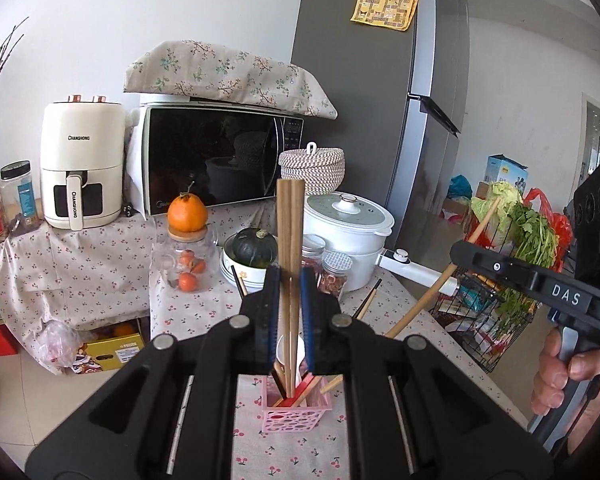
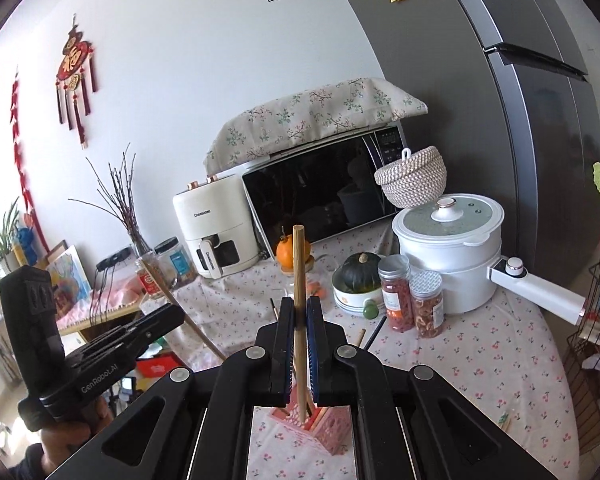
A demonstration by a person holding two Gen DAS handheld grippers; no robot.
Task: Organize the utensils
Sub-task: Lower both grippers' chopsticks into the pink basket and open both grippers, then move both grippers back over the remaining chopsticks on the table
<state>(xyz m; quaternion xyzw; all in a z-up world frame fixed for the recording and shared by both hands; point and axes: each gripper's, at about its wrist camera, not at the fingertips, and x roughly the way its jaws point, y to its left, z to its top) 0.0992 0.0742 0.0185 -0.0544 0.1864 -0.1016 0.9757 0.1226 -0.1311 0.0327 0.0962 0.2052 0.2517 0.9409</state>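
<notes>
My left gripper [image 1: 290, 276] is shut on a pair of brown chopsticks [image 1: 290, 220] that stand upright. Their lower ends hang over the pink perforated utensil holder [image 1: 296, 410], which holds a white spoon and several red and wooden chopsticks. My right gripper [image 2: 300, 304] is shut on a single pale wooden chopstick [image 2: 299, 264], upright above the same pink holder [image 2: 326, 430]. Each gripper shows in the other's view: the right gripper [image 1: 458, 254] with its slanted pale stick [image 1: 436, 294], and the left gripper [image 2: 168, 318] at the left. Loose dark chopsticks [image 1: 240, 284] [image 2: 374, 334] lie on the tablecloth.
Behind the holder stand a white electric pot [image 1: 346, 232], two spice jars [image 2: 416, 300], a green pumpkin in a bowl [image 1: 252, 248] and a glass jar with an orange on it [image 1: 186, 256]. A microwave [image 1: 216, 160], an air fryer [image 1: 82, 168] and a fridge [image 1: 360, 80] are further back. A wire basket of greens [image 1: 496, 300] is on the right.
</notes>
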